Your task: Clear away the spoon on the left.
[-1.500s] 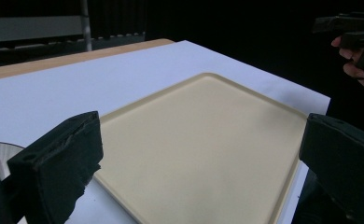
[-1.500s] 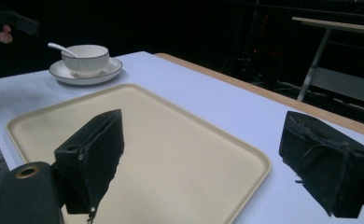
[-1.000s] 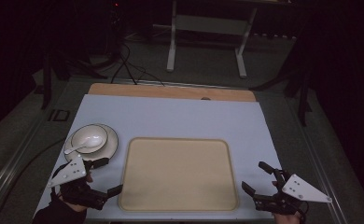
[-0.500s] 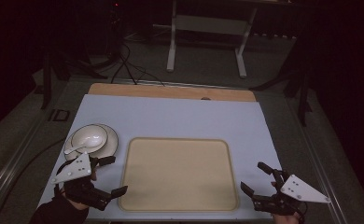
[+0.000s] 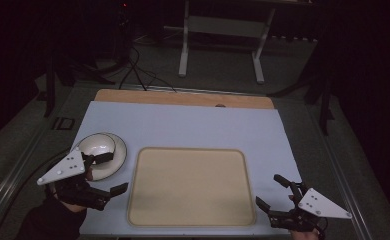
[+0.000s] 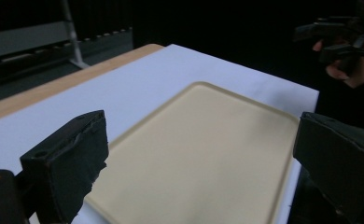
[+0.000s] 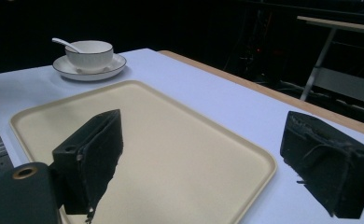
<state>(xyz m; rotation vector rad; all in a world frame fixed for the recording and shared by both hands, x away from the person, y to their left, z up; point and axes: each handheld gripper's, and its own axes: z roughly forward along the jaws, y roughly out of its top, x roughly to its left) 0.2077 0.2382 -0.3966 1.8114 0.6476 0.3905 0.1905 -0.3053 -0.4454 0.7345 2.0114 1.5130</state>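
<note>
Both jaws stand apart: left hand-held gripper (image 5: 103, 176) near the bowl (image 5: 97, 148), right hand-held gripper (image 5: 276, 196) beside the empty tray (image 5: 190, 185); likely next, grasping the bowl.

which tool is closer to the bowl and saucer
The left tool, at the table's near left corner. Its far jaw reaches over the saucer beside the bowl; the right tool sits across the tray.
</note>
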